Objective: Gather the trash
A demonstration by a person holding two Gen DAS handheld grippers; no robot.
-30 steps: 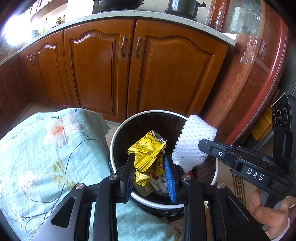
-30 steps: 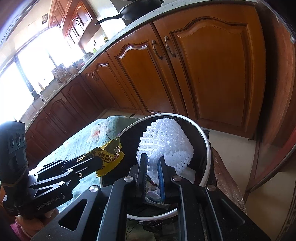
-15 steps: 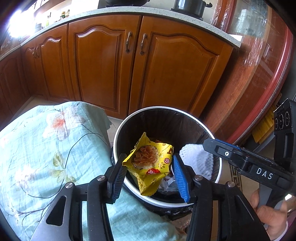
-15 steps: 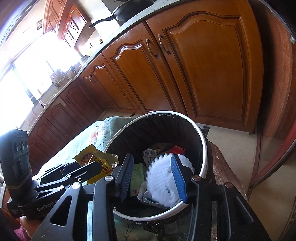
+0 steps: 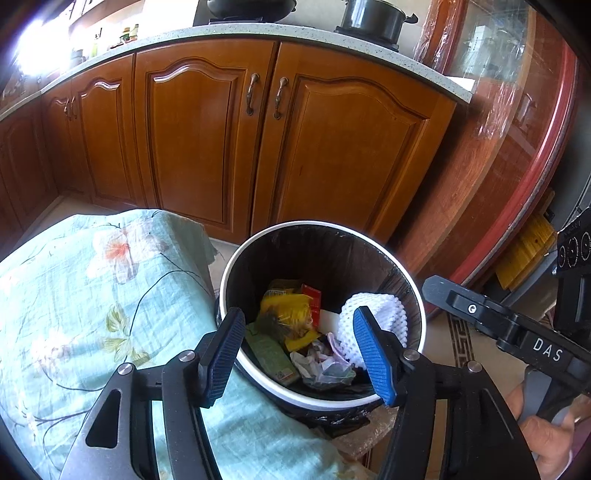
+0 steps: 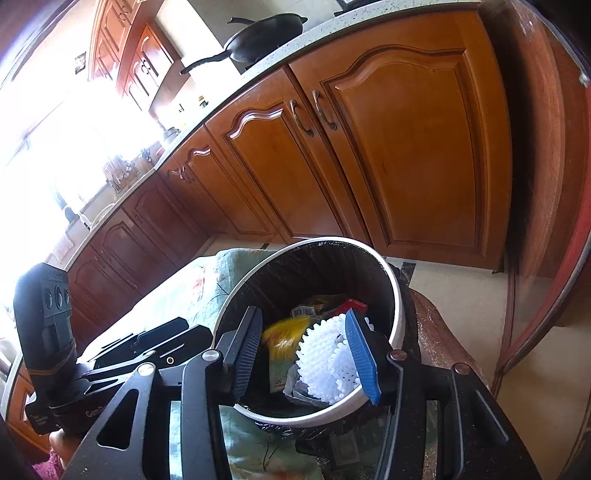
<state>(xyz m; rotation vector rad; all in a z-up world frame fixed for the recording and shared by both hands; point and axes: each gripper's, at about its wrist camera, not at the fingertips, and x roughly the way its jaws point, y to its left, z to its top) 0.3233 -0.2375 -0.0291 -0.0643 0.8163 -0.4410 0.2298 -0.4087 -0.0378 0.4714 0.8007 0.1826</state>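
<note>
A round white-rimmed bin [image 5: 236, 258] with a black liner stands by the cloth-covered table; it also shows in the right wrist view [image 6: 397, 291]. Inside lie a yellow snack bag [image 5: 291, 314], a white foam fruit net [image 5: 380, 314], a red wrapper [image 5: 311, 295] and crumpled plastic. The bag [image 6: 286, 338] and net [image 6: 325, 362] show in the right wrist view too. My left gripper [image 5: 303, 354] is open and empty above the bin's near rim. My right gripper [image 6: 304, 350] is open and empty over the bin; its body [image 5: 509, 328] shows at the right of the left wrist view.
A mint floral cloth [image 5: 92, 302] covers the table left of the bin. Wooden kitchen cabinets [image 5: 266, 140] stand behind. A red-edged glass cabinet [image 5: 517, 155] is at the right. A pan [image 6: 266, 37] and a pot [image 5: 373, 16] sit on the counter.
Both grippers opened and let go. The yellow bag and the white foam net dropped into the bin. Both grippers have drawn back slightly above the rim.
</note>
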